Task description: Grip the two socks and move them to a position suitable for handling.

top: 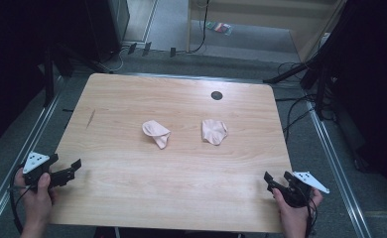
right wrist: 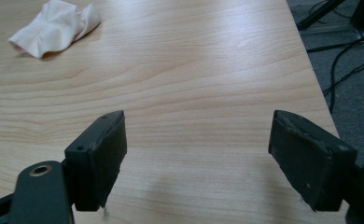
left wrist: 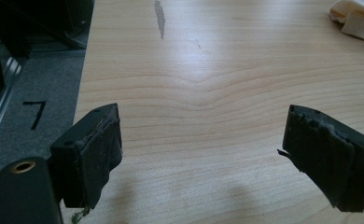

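Pale wood table [top: 181, 168] here, and we've got two crumpled pinkish cloths near its middle: left cloth [top: 156, 132], right cloth [top: 214, 131], set apart. Our left gripper [top: 74, 168] and right gripper [top: 269, 180] sit at the near corners, jaws spread wide, gripping nothing.

One bench [top: 132, 198], of pale wood. On it lie two crumpled pale pink cloths: one left of centre [top: 157, 133] and one right of centre [top: 214, 131], well apart from each other. One small dark round hole [top: 217, 95] sits in the bench top near the far edge. One dark streak [top: 91, 118] marks the wood toward the left. Two claws are held by two hands: the left claw [top: 75, 167] at the near left corner, the right claw [top: 270, 181] at the near right corner, each with two black jaws set wide apart.
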A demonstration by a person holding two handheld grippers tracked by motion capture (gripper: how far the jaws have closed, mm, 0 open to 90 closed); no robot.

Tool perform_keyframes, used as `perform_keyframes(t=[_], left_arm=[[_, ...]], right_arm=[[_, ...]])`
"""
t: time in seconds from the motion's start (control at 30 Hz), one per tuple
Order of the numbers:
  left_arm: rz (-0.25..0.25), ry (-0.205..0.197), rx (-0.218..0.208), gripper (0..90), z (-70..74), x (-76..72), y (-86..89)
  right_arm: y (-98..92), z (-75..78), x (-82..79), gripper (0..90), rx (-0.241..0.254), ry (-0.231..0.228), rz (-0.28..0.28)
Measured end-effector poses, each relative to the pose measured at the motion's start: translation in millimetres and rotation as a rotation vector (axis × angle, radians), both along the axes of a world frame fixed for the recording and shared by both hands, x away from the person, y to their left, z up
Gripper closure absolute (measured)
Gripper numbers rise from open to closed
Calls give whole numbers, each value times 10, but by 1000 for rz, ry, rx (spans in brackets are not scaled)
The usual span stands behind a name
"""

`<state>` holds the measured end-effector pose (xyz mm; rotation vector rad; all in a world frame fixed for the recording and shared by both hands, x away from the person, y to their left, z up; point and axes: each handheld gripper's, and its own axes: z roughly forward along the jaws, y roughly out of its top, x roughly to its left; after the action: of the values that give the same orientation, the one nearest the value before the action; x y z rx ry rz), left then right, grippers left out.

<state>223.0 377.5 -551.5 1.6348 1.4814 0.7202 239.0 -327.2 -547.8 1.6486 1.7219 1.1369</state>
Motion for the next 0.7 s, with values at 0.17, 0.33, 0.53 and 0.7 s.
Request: perform_keyframes(t=[0.17, 0.33, 0.53, 0.7], left_arm=[[1, 1, -2, 120, -2, 8, 4], [2, 2, 0, 120, -2, 8, 3], [2, 2, 0, 120, -3, 9, -1], [0, 10, 0, 121, -2, 16, 1]], right_arm=[[45, 54, -20, 211, 1, -10, -22], [182, 188, 32, 222, -23, -21, -7], [385, 346, 150, 230, -72, -25, 46], [664, 513, 372, 248, -74, -40, 121]])
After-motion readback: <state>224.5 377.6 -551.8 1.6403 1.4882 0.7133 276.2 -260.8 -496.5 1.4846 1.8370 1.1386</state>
